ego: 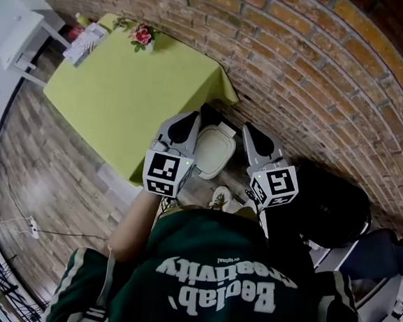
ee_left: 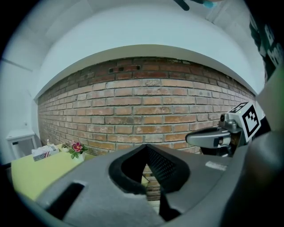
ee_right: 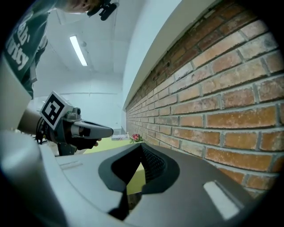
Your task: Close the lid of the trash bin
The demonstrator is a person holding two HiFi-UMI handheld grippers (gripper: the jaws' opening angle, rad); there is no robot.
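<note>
In the head view a white trash bin stands on the floor by the brick wall, and from above its lid looks flat on top. I hold both grippers over it, pointed at the wall. The left gripper is above the bin's left edge and the right gripper just off its right side. Neither touches the bin. Each one's jaws are shut with nothing between them. The bin is hidden in both gripper views, where the left gripper and the right gripper face brick; each view shows the other gripper alongside.
A table with a lime-green cloth stands left of the bin, carrying a small flower pot and a tissue box. A black bag lies on the floor at the right. My shoe is just before the bin.
</note>
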